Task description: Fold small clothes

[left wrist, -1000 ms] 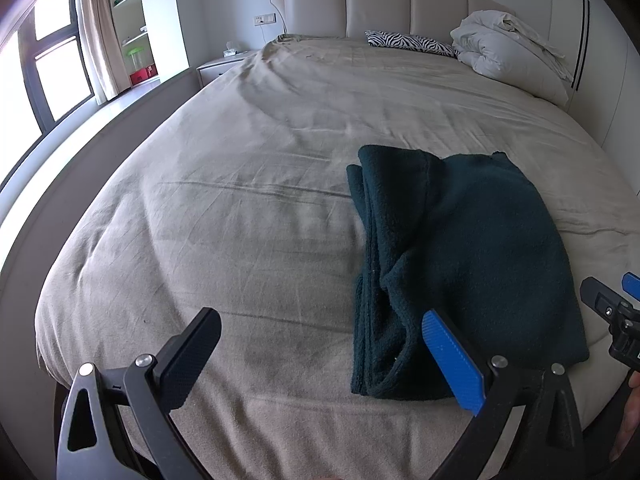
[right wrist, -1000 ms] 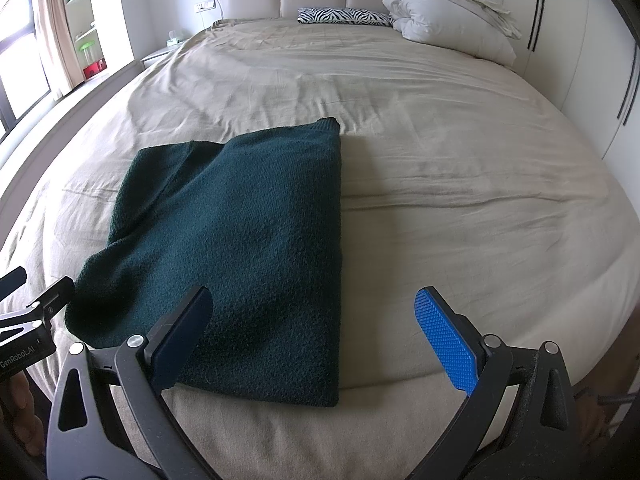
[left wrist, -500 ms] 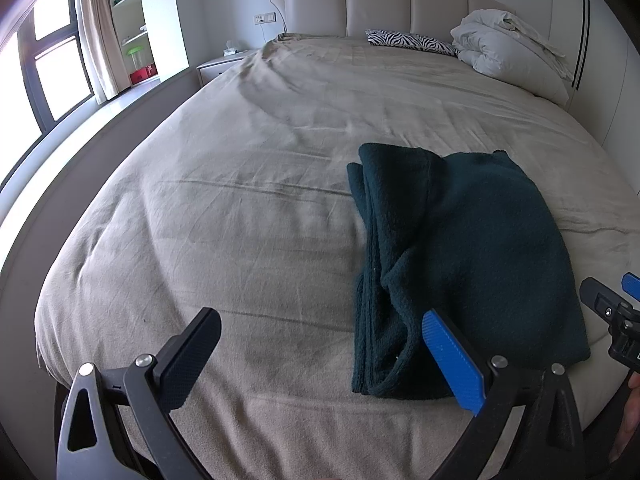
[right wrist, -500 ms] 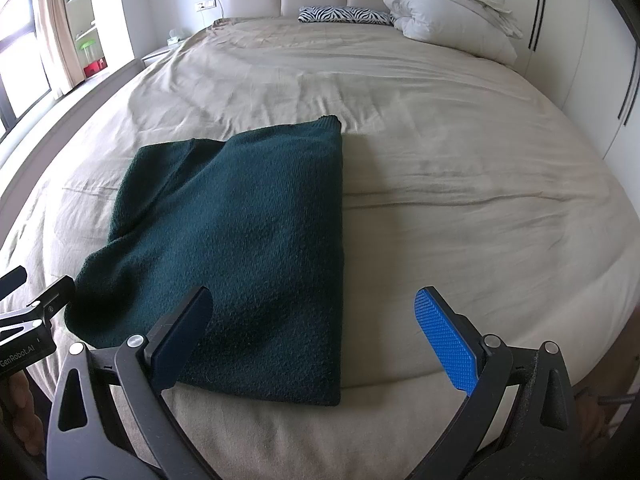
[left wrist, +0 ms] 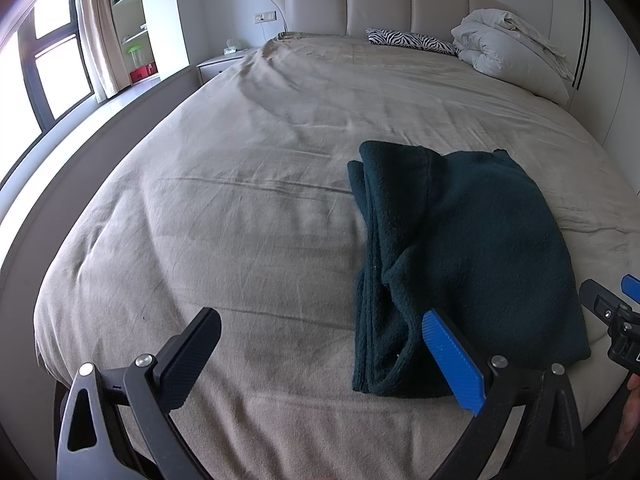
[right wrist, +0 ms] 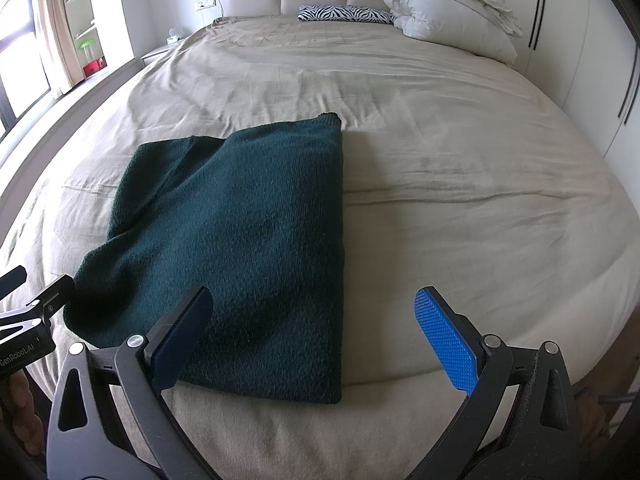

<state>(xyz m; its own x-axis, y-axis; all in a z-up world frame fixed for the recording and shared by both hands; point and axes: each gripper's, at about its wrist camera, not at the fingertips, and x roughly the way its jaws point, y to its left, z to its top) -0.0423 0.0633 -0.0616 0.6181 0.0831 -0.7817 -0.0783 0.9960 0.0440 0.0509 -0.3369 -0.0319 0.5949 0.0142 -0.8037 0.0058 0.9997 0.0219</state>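
A dark green knit garment [left wrist: 472,248] lies folded in a long rectangle on the beige bed [left wrist: 248,216], near its front edge. It also shows in the right wrist view [right wrist: 248,240]. My left gripper [left wrist: 320,344] is open and empty, hovering above the bed just left of the garment's near end. My right gripper [right wrist: 312,328] is open and empty, above the garment's near right corner. Each gripper's tip shows at the edge of the other's view, the right one [left wrist: 612,312] and the left one [right wrist: 32,304].
A white bundled duvet [left wrist: 508,52] and a zebra-print pillow [left wrist: 408,38] lie at the padded headboard [left wrist: 380,4]. A bedside table [left wrist: 218,66], shelves and a window [left wrist: 52,68] stand to the left. A white wardrobe wall [right wrist: 592,60] runs along the right.
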